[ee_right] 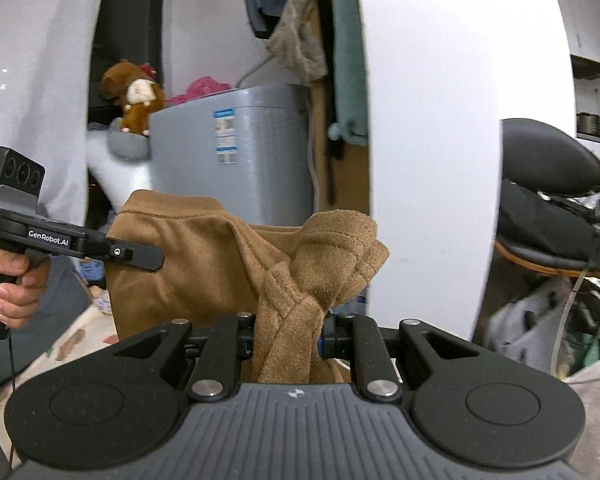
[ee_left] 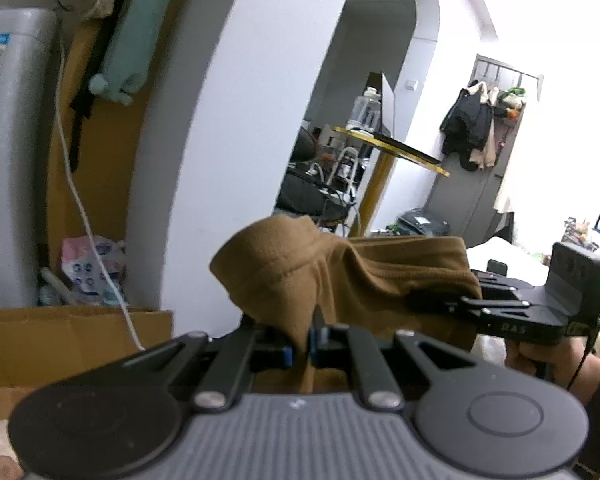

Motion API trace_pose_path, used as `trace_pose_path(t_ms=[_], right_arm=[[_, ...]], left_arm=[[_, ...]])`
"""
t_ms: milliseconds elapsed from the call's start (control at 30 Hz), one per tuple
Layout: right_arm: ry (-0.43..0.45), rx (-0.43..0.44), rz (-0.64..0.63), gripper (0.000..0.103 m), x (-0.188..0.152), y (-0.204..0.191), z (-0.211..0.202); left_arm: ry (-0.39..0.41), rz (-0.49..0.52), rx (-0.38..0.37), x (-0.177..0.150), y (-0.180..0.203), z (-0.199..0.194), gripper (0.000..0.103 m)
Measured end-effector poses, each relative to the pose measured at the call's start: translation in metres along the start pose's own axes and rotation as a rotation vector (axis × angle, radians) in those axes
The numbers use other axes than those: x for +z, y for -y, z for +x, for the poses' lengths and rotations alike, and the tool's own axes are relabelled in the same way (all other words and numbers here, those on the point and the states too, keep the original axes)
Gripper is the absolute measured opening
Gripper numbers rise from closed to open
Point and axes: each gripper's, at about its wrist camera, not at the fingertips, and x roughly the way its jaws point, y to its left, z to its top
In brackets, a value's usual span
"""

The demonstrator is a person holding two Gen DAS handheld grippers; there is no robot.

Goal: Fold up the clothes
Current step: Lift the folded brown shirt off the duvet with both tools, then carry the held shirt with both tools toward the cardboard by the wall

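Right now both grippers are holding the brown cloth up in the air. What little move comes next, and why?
Probably pull the two grippers a little apart. The left gripper and right gripper are both shut on the cloth, but it sags and bunches in lumps near each one. Stretching the top edge flat should make a neat fold easier.

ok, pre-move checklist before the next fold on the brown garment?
1. Left tongs shut on the brown garment: ok.
2. Right tongs shut on a bunched wad of it: ok, but the grip is bulky.
3. Top edge taut between the two tongs: not ok, it sags and is puckered near the left tongs.
4. Garment lifted, hanging below both grips: ok.
5. Lower hem free of snags: cannot tell, hidden under the tong bodies.
6. Surface to lay it on: cannot tell, not in view.
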Motion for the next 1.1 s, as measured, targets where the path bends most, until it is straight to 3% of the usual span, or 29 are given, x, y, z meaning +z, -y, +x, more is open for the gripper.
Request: trace_pose_path(t_ms=[300,600,733,867,1100], right_arm=[[-0.017,-0.088,0.001,0.019,-0.008,0.020,-0.011],[-0.006,-0.161,0.044,0.019,-0.025,0.038,-0.011],[-0.001,-0.191,0.055,0.019,-0.034,0.046,-0.008],[-0.007,-0.200,0.071,0.019,-0.044,0.056,-0.003],[-0.015,-0.218,0.109,0.019,-0.065,0.072,0.007]], left_arm=[[0.009,0.044,-0.049,-0.004,0.011,0.027,0.008],[0.001,0.000,-0.097,-0.013,0.008,0.059,0.008],[-0.002,-0.006,-0.084,-0.018,0.010,0.070,0.008],[-0.021,-0.011,-0.009,-0.027,0.013,0.085,0.008],[-0.057,-0.041,-0.004,-0.031,0.008,0.102,0.008]])
